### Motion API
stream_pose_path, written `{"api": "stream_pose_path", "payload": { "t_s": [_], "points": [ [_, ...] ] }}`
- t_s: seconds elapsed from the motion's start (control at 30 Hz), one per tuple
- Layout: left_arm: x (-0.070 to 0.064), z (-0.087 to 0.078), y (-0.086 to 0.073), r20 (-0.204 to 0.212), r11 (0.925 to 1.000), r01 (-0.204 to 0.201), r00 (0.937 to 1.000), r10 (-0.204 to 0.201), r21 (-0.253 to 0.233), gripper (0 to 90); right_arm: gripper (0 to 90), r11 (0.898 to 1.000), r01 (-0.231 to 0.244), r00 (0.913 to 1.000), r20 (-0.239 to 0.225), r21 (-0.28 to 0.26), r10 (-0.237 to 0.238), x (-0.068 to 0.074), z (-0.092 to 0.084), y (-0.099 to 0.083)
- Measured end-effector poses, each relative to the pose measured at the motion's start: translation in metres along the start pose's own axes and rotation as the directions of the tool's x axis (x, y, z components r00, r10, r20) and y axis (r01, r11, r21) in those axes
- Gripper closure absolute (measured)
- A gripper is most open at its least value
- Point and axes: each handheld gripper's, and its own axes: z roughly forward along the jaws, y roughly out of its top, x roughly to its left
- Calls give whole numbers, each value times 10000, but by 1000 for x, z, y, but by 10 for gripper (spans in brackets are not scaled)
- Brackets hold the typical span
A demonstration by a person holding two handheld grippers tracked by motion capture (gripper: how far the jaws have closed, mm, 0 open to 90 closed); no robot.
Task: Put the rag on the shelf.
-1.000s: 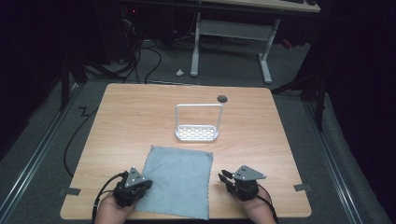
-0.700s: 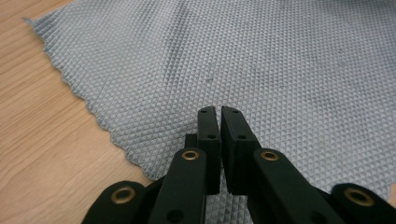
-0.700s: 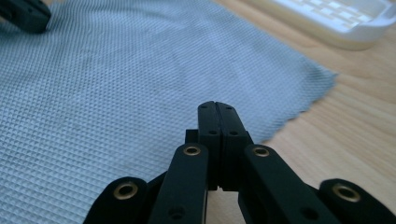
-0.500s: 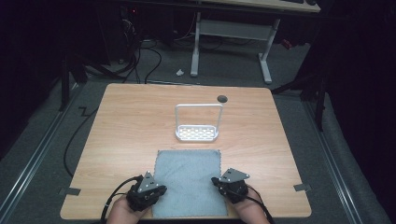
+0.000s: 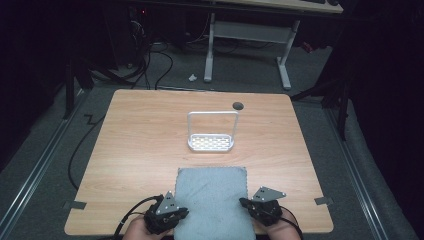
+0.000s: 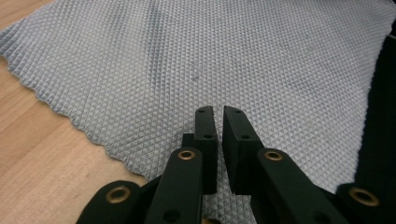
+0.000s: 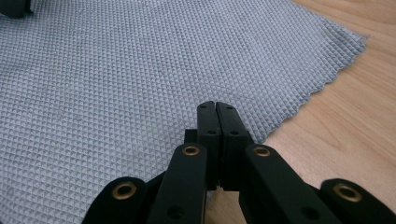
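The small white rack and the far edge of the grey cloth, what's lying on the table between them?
Nothing: in the high view only bare wooden table separates the rack from the cloth.
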Motion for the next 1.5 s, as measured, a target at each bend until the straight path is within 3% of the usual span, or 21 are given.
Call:
{"api": "stream_pose_path", "payload": {
  "t_s": [0.13,0.3,0.4,0.57,0.63,0.67,0.7,0.73,0.77,0.8,0.83,0.87,0.9,1.0,1.03,1.1,1.17,1.23,1.33,1.4,1.5],
  "points": [
    [-1,-1,-1,34,9999,-100,9999,100,-20,833,872,10000,-15,9998,-176,-54,14,-2,0,0],
    [4,-2,-2,-162,9999,32,9999,-34,-120,770,847,9957,-229,9994,237,-895,251,-8,-8,1],
    [19,-5,-4,-767,9951,786,9936,-831,-600,723,831,9950,-327,9987,369,-941,363,-12,-10,0],
    [46,-3,-1,-1457,9679,1959,9648,-2189,-1575,681,800,9930,-454,9980,391,-1093,499,-18,-11,-1],
    [53,3,5,-1918,9636,2080,9519,-2390,-1682,661,794,9921,-416,9982,380,-1180,464,-19,-11,-1],
    [53,3,5,-1918,9636,2080,9519,-2390,-1682,657,794,9921,-416,9982,380,-1180,464,-19,-11,-1],
    [62,11,13,-2406,9591,2263,9343,-2630,-1699,648,791,9917,-400,9984,356,-1220,447,-19,-12,-1],
    [66,16,17,-2450,9527,2458,9267,-2851,-1786,640,788,9915,-385,9985,350,-1243,431,-18,-12,0],
    [70,20,20,-2629,9530,2481,9209,-2876,-1736,636,786,9912,-393,9984,345,-1263,440,-18,-13,0],
    [70,20,20,-2629,9530,2481,9209,-2876,-1736,637,781,9910,-402,9985,329,-1277,448,-18,-13,0],
    [75,28,27,-3270,9616,2314,9061,-2683,-1477,637,775,9910,-382,9985,346,-1280,429,-18,-13,0],
    [75,28,27,-3270,9616,2314,9061,-2683,-1477,637,770,9915,-357,9985,369,-1250,406,-18,-12,0],
    [82,33,31,-3331,9555,2573,8966,-2918,-1443,637,769,9916,-397,9984,359,-1234,445,-18,-12,0],
    [86,35,34,-3280,9544,2608,8974,-2952,-1454,658,766,9918,-393,9984,351,-1218,439,-19,-10,0],
    [86,36,34,-3184,9564,2549,9031,-2881,-1426,674,765,9919,-385,9984,371,-1214,432,-19,-10,0],
    [85,36,35,-3182,9596,2441,9067,-2770,-1397,708,763,9920,-380,9984,382,-1206,428,-19,-9,0],
    [82,38,36,-3075,9666,2218,9177,-2514,-1283,813,758,9913,-438,9978,440,-1244,496,-21,-8,1],
    [81,39,36,-3065,9681,2161,9197,-2453,-1266,847,755,9913,-422,9976,490,-1247,487,-22,-8,1],
    [83,38,36,-2903,9630,2356,9197,-2644,-1305,861,741,9913,-526,9966,570,-1207,598,-21,-6,1],
    [88,36,34,-2595,9486,2807,9144,-3106,-1463,874,715,9877,-673,9949,654,-1413,772,-22,-5,3],
    [89,35,33,-2519,9445,2914,9126,-3220,-1514,875,688,9852,-815,9895,1060,-1505,980,-26,0,12]
  ]
}}
